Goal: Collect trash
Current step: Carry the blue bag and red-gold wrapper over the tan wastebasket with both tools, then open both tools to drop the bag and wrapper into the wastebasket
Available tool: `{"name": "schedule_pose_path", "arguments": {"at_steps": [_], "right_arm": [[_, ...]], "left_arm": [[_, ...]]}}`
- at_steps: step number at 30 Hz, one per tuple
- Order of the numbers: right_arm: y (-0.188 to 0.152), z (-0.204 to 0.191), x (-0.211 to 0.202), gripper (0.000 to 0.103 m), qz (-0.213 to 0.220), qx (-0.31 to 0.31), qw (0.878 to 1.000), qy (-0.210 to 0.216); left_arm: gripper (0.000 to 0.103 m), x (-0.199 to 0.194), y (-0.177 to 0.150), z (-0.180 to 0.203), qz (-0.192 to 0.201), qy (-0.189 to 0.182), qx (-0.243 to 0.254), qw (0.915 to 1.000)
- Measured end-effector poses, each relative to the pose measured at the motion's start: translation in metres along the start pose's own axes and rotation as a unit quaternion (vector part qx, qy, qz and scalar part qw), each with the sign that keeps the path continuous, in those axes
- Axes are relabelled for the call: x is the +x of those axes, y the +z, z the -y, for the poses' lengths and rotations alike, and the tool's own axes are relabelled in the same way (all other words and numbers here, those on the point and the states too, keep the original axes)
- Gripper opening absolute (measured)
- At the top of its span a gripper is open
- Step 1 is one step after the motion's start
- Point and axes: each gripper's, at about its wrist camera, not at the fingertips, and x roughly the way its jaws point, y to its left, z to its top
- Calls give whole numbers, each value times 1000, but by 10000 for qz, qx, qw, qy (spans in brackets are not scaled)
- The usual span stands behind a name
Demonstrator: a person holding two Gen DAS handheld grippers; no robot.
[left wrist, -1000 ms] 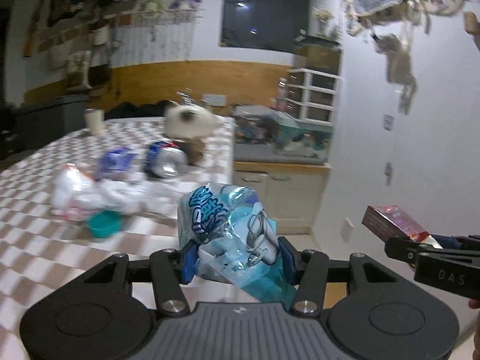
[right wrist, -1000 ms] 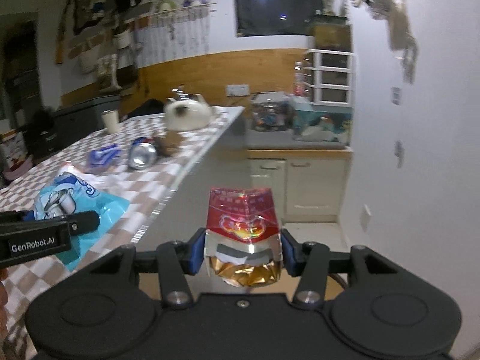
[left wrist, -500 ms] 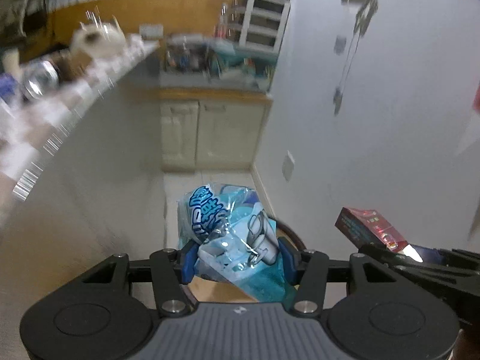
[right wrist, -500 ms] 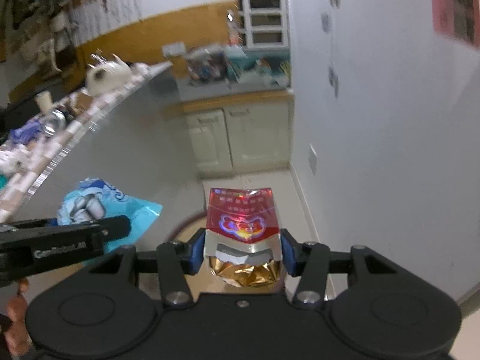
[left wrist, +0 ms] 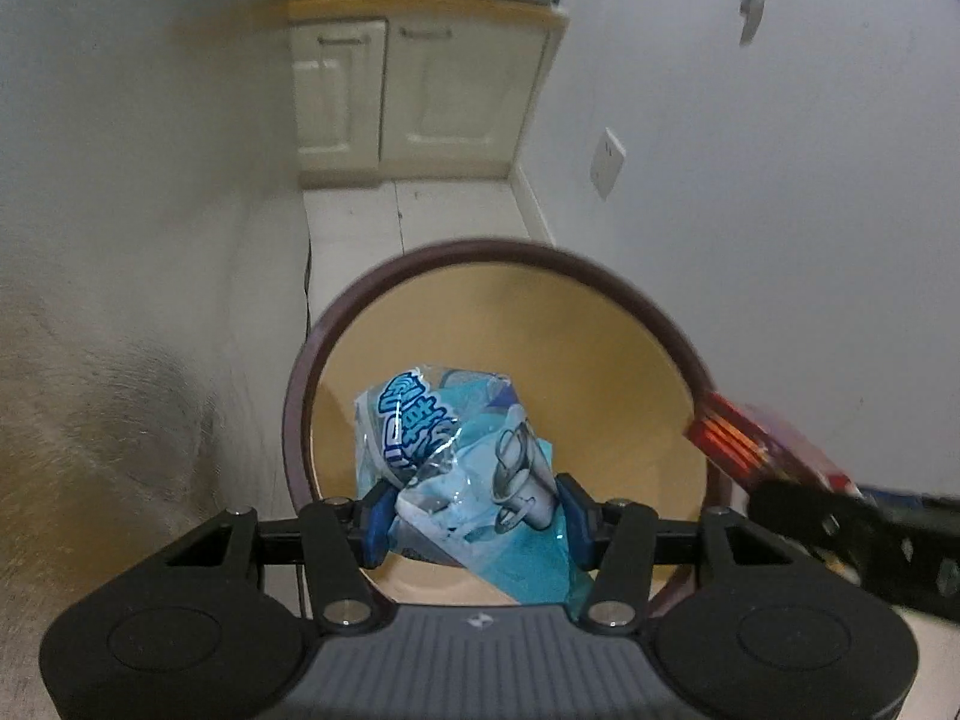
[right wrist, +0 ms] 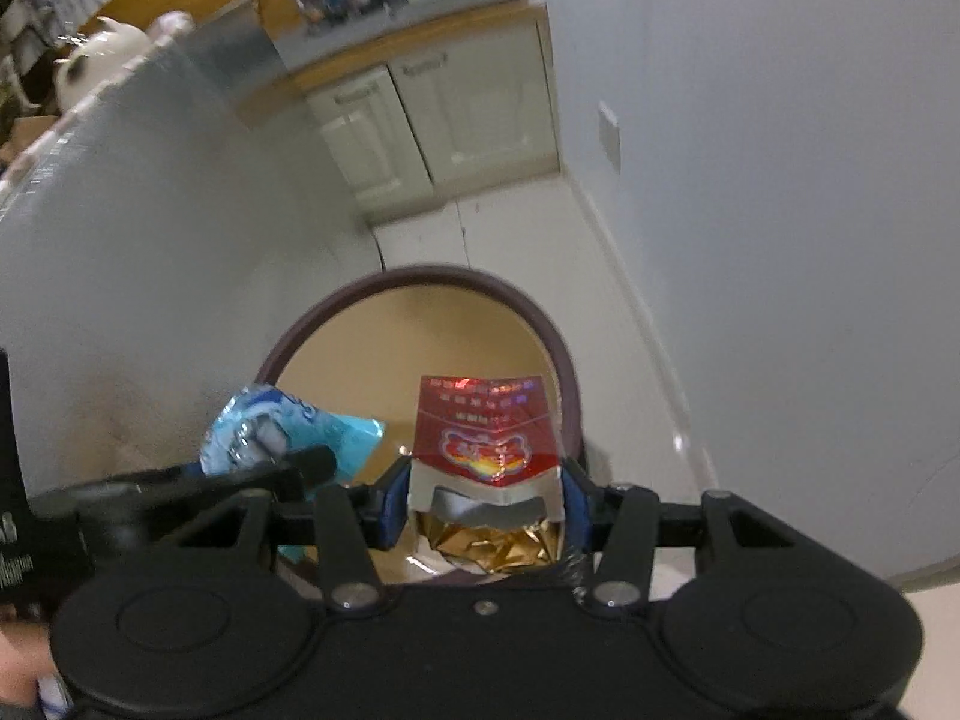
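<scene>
blue wrapper [left wrist: 456,468] & red pack [right wrist: 489,450] gripped over bin [left wrist: 492,252].

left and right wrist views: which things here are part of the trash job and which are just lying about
Part of the job:
- blue wrapper, gripped by the left gripper
- red packet, gripped by the right gripper
- round bin, directly below both

Just there:
- cream cupboard
- wall socket
- white cat figure on the counter

Dim indoor light; strong fisheye warp at edges; slight motion blur
</scene>
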Motion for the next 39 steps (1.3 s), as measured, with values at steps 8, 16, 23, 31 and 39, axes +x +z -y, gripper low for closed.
{"name": "schedule_pose_path", "arguments": {"at_steps": [8, 16, 23, 31, 39], "right_arm": [[23, -21, 63, 52, -619, -3, 9980, -106], [23, -27, 105, 54, -1209, 67, 9920, -370], [27, -19, 114, 59, -1376, 192, 9892, -473], [26, -9, 107, 63, -1346, 260, 9897, -410], [24, -7, 91, 64, -1237, 219, 9919, -212]], "left_arm": [[54, 18, -2, -6, -271, -56, 176, 9995], [55, 36, 2, -6, -427, -30, 257, 9988], [55, 45, 3, -6, -511, 15, 322, 9982], [67, 50, 2, -4, -539, 114, 407, 9977], [79, 39, -1, 0, -533, 235, 527, 9969]]}}
